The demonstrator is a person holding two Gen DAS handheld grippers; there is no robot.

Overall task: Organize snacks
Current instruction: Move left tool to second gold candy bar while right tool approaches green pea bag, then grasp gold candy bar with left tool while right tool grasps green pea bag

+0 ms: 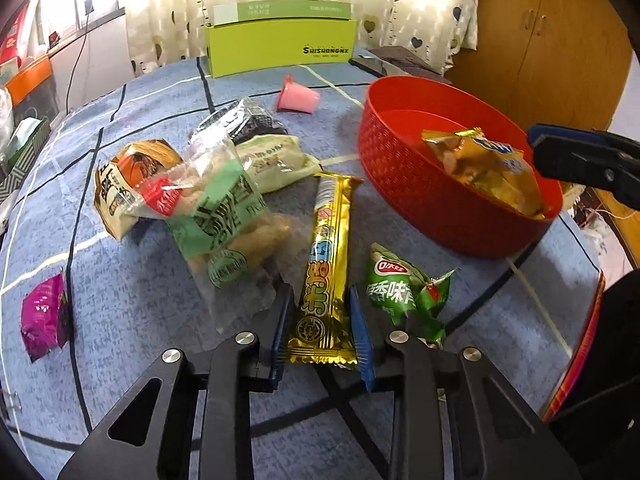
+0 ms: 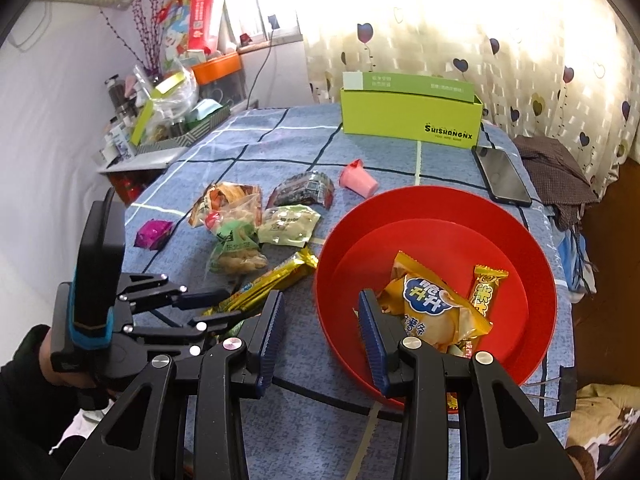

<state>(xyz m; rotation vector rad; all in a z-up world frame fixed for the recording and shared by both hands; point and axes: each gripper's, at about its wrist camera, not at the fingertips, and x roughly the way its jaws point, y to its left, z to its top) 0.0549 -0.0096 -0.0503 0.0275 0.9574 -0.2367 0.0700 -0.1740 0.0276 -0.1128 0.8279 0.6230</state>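
A long gold snack bar (image 1: 324,264) lies on the blue checked cloth, and my left gripper (image 1: 320,292) is shut on its near end, a blue pad pressing each side. The right wrist view shows the same grip (image 2: 230,306) on the gold bar (image 2: 276,276). To the right stands a red basket (image 1: 400,184) holding a yellow chip bag (image 2: 436,308) and a short gold bar (image 2: 486,288). My right gripper (image 2: 320,320) hangs open over the basket's near left rim (image 2: 324,280), holding nothing. One of its fingers (image 1: 568,152) shows beyond the basket.
Loose snacks lie around: a green packet (image 1: 404,288), a clear-and-green bag (image 1: 216,216), an orange-beige pack (image 1: 132,176), a pale green pack (image 1: 276,160), a dark pack (image 1: 248,120), a magenta packet (image 1: 44,316), and a tipped pink cup (image 1: 298,96). A lime box (image 1: 280,44) and a phone (image 2: 500,176) sit behind.
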